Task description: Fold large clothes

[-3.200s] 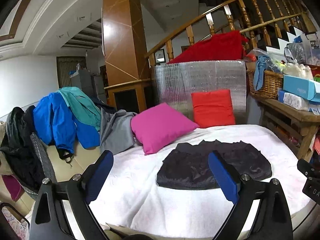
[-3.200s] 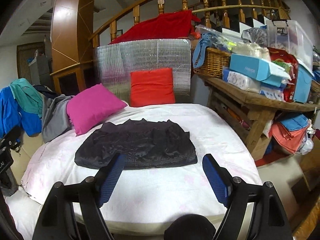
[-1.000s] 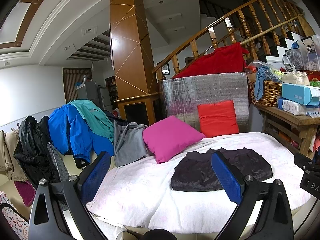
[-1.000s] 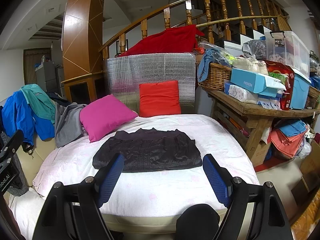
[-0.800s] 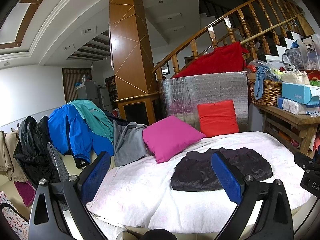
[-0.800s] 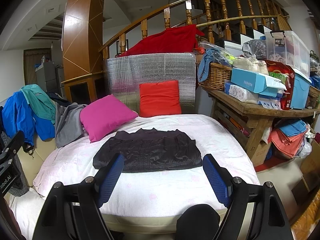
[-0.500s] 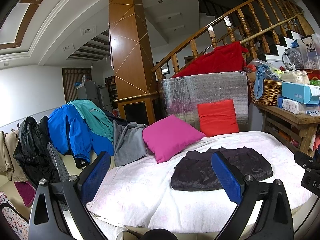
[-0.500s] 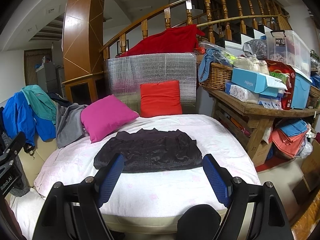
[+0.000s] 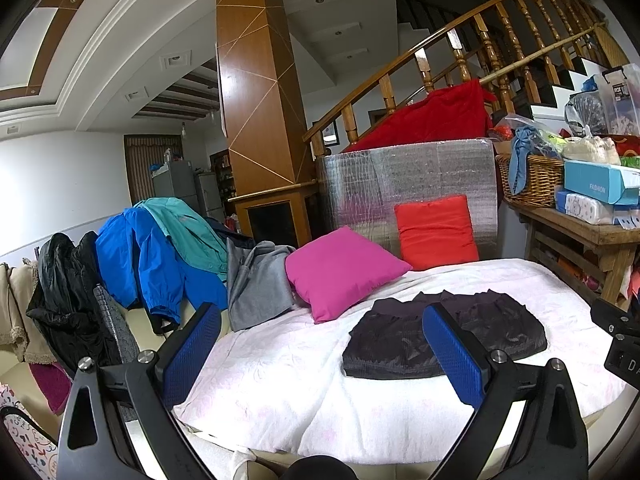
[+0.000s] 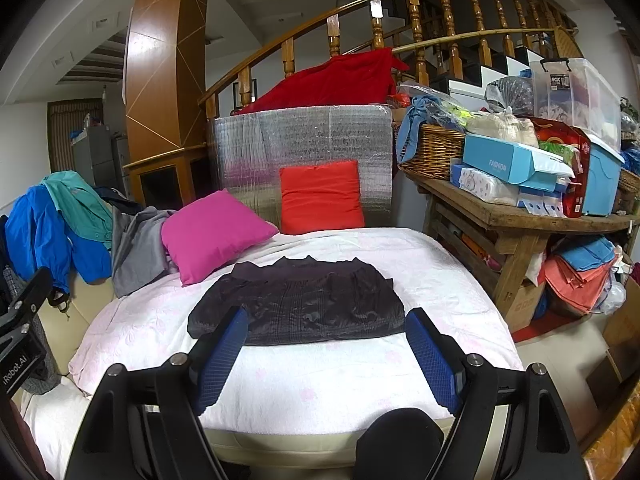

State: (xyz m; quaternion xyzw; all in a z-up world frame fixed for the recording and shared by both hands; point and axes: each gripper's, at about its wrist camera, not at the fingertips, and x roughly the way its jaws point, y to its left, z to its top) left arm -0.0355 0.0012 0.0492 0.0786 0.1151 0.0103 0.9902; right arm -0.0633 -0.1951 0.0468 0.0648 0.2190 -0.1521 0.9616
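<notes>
While two tools [image 9: 320, 340] [image 10: 326, 346] gape, one folded garment [image 10: 298, 306] lies.

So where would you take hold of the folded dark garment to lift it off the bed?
Hedged: grip the dark garment at its two near corners, coming in low from the front edge of the bed. It lies flat as a wide folded slab, with the pink pillow close behind. Both the left gripper and right gripper are open and facing it.

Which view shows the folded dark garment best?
Right wrist: the folded dark garment lies centred and nearly whole on the white bedcover. In the left wrist view it sits off to the right, partly hidden behind a blue finger.
</notes>
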